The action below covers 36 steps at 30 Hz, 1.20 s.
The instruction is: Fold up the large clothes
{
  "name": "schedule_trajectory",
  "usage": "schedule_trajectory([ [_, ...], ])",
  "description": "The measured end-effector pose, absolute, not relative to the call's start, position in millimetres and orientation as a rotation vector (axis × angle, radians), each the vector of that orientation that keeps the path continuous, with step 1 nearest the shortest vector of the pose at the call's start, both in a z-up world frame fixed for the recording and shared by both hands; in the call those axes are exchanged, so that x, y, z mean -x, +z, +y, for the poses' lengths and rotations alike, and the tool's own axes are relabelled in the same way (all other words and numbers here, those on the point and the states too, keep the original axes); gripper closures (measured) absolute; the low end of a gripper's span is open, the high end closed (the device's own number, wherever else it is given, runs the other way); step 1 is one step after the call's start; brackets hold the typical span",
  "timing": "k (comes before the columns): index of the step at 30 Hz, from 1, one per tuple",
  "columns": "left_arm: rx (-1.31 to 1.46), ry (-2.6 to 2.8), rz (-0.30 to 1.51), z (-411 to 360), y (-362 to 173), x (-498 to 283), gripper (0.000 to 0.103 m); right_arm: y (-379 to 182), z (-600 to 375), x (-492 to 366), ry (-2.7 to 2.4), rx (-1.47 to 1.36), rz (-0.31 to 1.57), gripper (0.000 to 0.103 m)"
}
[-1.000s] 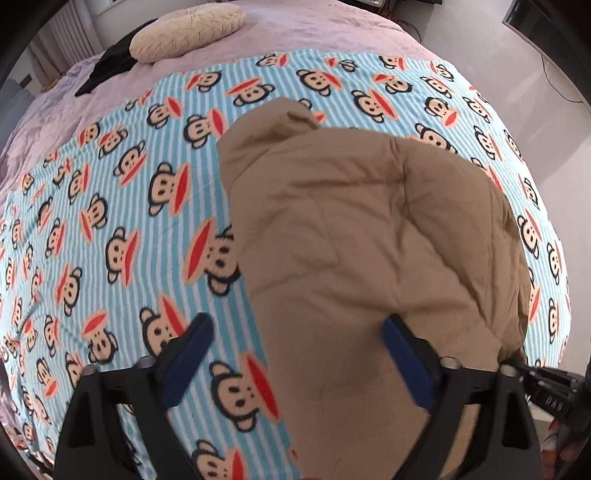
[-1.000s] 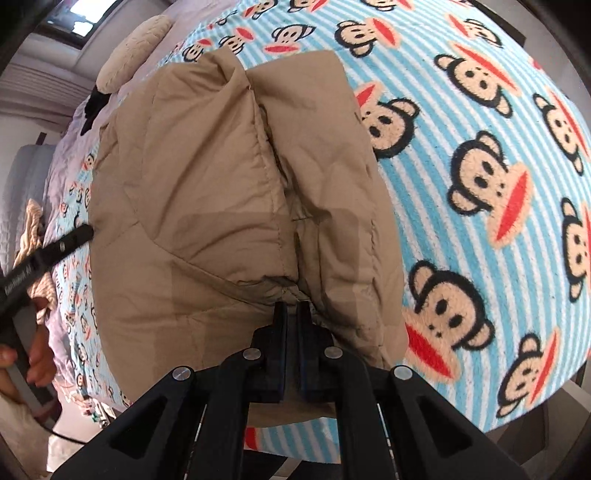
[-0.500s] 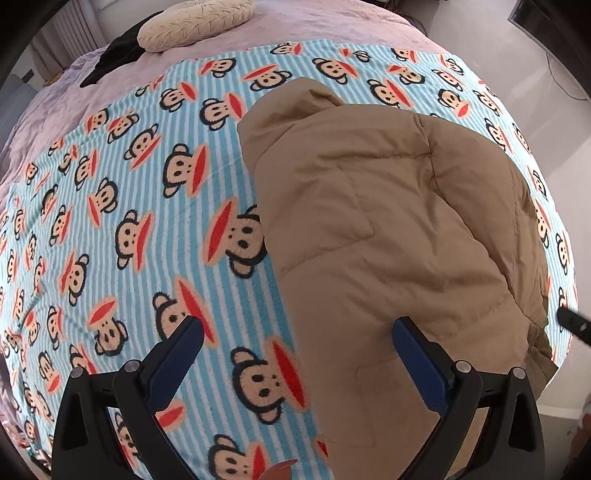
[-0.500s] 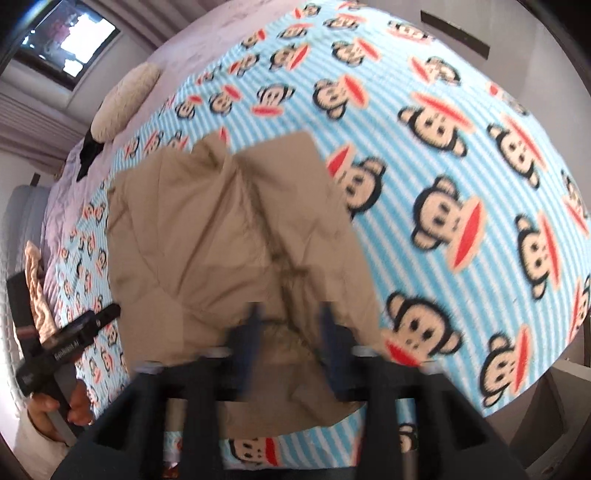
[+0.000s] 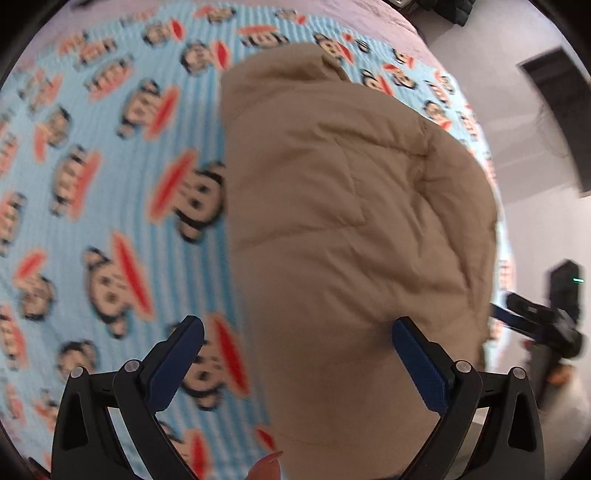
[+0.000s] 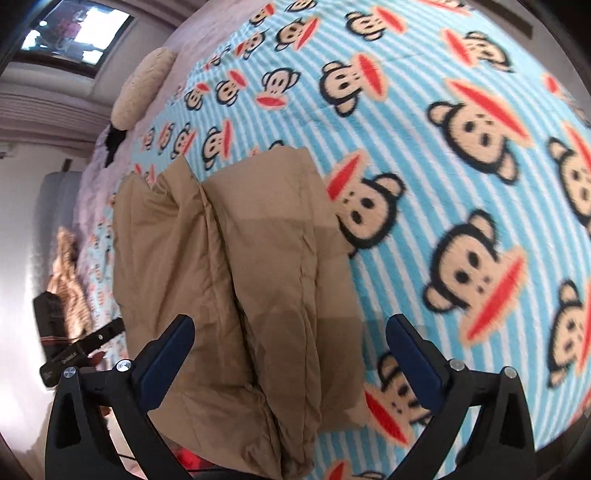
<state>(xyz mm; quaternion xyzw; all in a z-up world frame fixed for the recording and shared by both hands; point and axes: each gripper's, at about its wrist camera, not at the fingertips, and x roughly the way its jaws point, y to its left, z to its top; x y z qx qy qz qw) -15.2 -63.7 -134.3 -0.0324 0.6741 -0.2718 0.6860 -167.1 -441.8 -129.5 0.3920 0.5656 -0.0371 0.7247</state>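
A tan jacket [image 5: 343, 229] lies folded near the edge of a bed [image 6: 155, 122], on a blue-striped blanket [image 6: 424, 155] printed with monkey faces. A cream pillow [image 6: 142, 88] sits at the far end, a window [image 6: 74, 33] beyond it. The left gripper [image 5: 297, 354] and right gripper [image 6: 290, 349] hover over the jacket, jaws released and spread, holding nothing.

The puffy tan quilted-cloth jacket [image 5: 343, 229] looks matt and softly creased; the blue-striped monkey-print blanket [image 6: 443, 192] is fuzzy fleece; matt black plastic gripper fingers [image 6: 166, 354] carry textured blue pads
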Motion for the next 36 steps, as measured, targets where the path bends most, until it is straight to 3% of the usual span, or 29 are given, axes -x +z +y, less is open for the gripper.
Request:
schedule_trajectory([
  [11, 0.242, -0.800, 1.576, -78.8, -180.6, -1.0, 0.001, -170.5, -428.2, 117.5, 0.138, -0.786, 1.390, 0.000],
  [18, 0.472, -0.824, 1.694, -74.6, -221.9, -8.1, 0.000, -215.7, -438.6, 98.7, 0.273, -0.985, 1.406, 0.000],
  [24, 0.422, -0.773, 1.647, -93.5, -206.3, 6.2, 0.004, -223.1, -431.3, 91.3, 0.280, -1.061, 1.367, 0.001],
  [26, 0.398, -0.762, 1.616, -98.3, -194.3, 9.2, 0.012, -221.1, -429.5, 92.9, 0.272, -1.066, 1.364, 0.015],
  [28, 0.389, -0.771, 1.583, -96.7, -183.6, 12.5, 0.019, -214.2, -428.9, 95.7, 0.268, -1.072, 1.345, 0.035],
  [30, 0.385, -0.791, 1.554, -95.9, -174.6, 13.0, 0.023, -201.4, -426.2, 97.7, 0.273, -1.065, 1.316, 0.046],
  [36, 0.383, -0.862, 1.477, -75.7, -145.1, -0.5, 0.024, -165.4, -400.8, 94.5, 0.283, -1.046, 1.245, 0.051],
])
